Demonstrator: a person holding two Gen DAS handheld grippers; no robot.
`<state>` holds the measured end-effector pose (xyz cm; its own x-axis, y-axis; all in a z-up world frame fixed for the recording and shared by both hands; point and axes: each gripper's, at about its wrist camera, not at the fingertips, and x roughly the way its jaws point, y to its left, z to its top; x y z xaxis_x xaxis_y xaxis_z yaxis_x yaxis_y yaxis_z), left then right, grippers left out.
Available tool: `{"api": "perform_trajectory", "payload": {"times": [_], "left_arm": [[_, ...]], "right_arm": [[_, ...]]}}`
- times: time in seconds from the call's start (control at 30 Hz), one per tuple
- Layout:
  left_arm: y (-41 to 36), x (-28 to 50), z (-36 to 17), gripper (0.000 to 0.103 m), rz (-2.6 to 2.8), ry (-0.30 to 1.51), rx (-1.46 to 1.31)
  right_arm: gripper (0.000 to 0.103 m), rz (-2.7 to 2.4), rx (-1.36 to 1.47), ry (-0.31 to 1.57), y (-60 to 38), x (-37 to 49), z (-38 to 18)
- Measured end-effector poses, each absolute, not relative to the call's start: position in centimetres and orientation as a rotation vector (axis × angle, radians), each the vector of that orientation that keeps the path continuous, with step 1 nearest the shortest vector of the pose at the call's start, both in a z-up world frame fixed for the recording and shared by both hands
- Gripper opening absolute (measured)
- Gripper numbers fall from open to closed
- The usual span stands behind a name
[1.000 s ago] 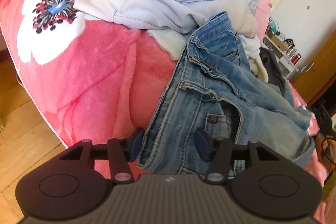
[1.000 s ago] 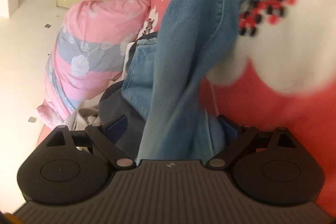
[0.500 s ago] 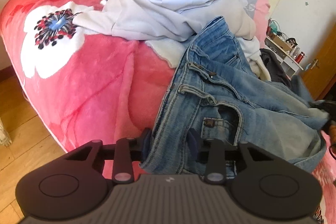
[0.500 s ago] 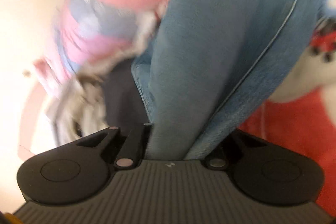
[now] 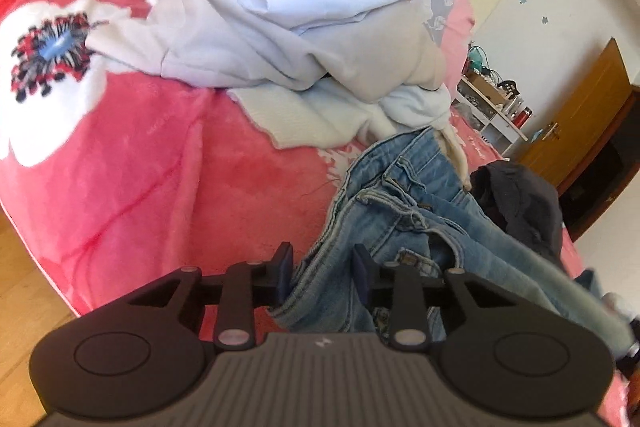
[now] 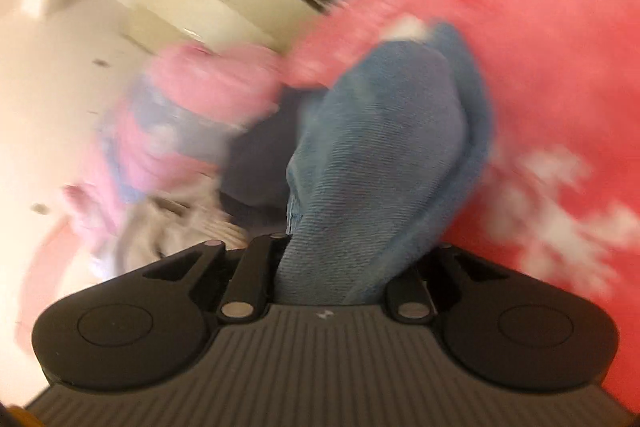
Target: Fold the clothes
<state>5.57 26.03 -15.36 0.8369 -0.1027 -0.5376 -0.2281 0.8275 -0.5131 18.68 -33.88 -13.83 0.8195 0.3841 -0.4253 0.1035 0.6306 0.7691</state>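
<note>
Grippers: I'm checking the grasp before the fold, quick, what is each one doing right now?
Left gripper: closing on the waistband of the jeans.
Right gripper: jaws opening slightly, denim bunched between them, seemingly gripped.

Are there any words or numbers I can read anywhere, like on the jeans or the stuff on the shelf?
None can be read.
jeans: the small patch at the waist is too small and blurred to read.
shelf: the bottles and boxes on it are too small to make out any label.
left gripper: only a tiny pale mark on its body, not letters.
Right wrist view: too blurred for any text.
</note>
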Motion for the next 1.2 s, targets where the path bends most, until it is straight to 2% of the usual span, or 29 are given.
{"api": "perform_trajectory", "payload": {"times": [0.03,0.13,0.2,0.27,0.43,0.57,0.63,0.7,0.83,0.93,0.97,1.0,1.03,1.07,1.1,1.17,1.2], "left_arm": [[26.2,5.6,-15.5,0.035,0.063,0.585,-0.615],[26.7,5.5,-15.8,0.04,0.041,0.583,-0.649],[26.8,5.2,-15.9,0.047,0.03,0.57,-0.668],[26.9,5.1,-16.1,0.048,0.024,0.559,-0.685],[26.8,5.2,-16.5,0.056,0.014,0.539,-0.7],[25.9,4.9,-16.8,0.065,0.03,0.489,-0.693],[25.3,4.8,-16.9,0.067,0.047,0.465,-0.677],[25.2,4.7,-17.0,0.07,0.056,0.449,-0.686],[25.7,4.3,-17.5,0.07,0.062,0.417,-0.746],[26.1,4.2,-17.9,0.07,0.061,0.398,-0.785],[26.2,4.2,-18.0,0.07,0.062,0.395,-0.792],[26.2,4.3,-18.0,0.07,0.063,0.39,-0.796],[26.3,4.3,-18.1,0.07,0.064,0.386,-0.802],[26.4,4.3,-18.2,0.07,0.063,0.379,-0.814],[26.5,4.2,-18.3,0.07,0.061,0.372,-0.826],[26.7,4.1,-18.5,0.07,0.058,0.358,-0.855],[26.8,4.1,-18.6,0.07,0.056,0.352,-0.868]], "right_arm": [[0.026,0.153,0.879,0.625,-34.3,18.7,-14.3],[0.046,0.103,0.883,0.637,-35.1,17.3,-13.9],[0.071,0.081,0.869,0.614,-35.6,15.8,-12.5],[0.085,0.055,0.813,0.611,-37.1,13.9,-11.5],[0.086,-0.053,0.539,0.593,-38.7,10.2,-7.0],[0.087,0.15,0.33,0.551,-33.9,14.1,-2.8],[0.092,0.275,0.191,0.585,-29.5,18.1,-2.3],[0.102,0.361,0.046,0.608,-25.5,23.2,-3.1],[0.102,0.347,-0.139,0.687,-21.0,34.0,-6.6],[0.102,0.294,-0.121,0.865,-20.9,41.5,-10.6],[0.1,0.278,-0.072,0.918,-21.5,43.3,-11.8],[0.088,0.264,-0.017,0.964,-22.2,44.9,-12.8],[0.071,0.265,0.062,0.982,-22.7,45.7,-13.5],[0.04,0.275,0.142,0.986,-23.0,46.2,-13.7],[0.028,0.289,0.19,0.982,-23.0,46.4,-13.6],[0.014,0.326,0.191,0.95,-22.1,47.0,-12.6],[0.012,0.337,0.19,0.925,-21.5,47.5,-11.6]]}}
